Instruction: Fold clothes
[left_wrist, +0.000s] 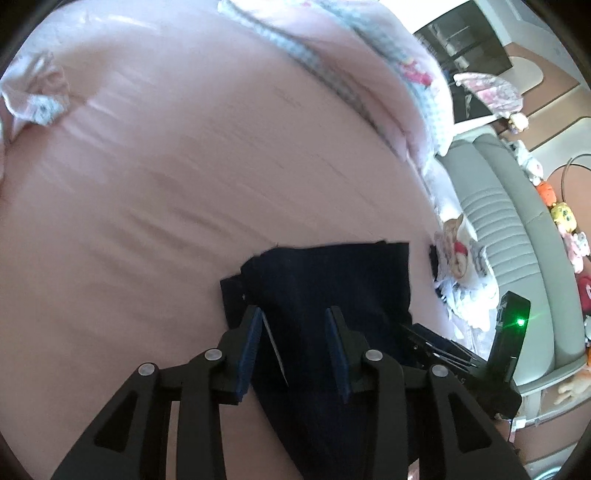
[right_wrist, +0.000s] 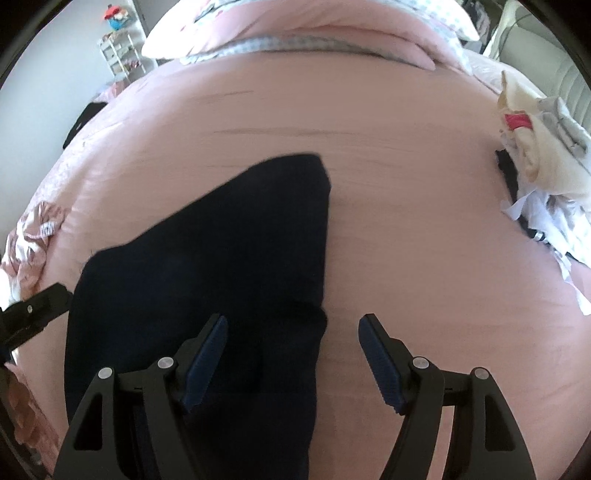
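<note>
Both our grippers, left (left_wrist: 295, 343) and right (right_wrist: 293, 354), hang unclenched over the folded navy garment (right_wrist: 207, 258) lower-centre; next, likely regrasp an edge.

Pink bedsheet (left_wrist: 184, 166), plush toys (left_wrist: 565, 218), white shelf (right_wrist: 123, 55)

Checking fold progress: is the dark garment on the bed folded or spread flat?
Folded, at least partly. The dark garment lies on the pink bedspread with a layer doubled over, its edge crossing near the right gripper.
</note>
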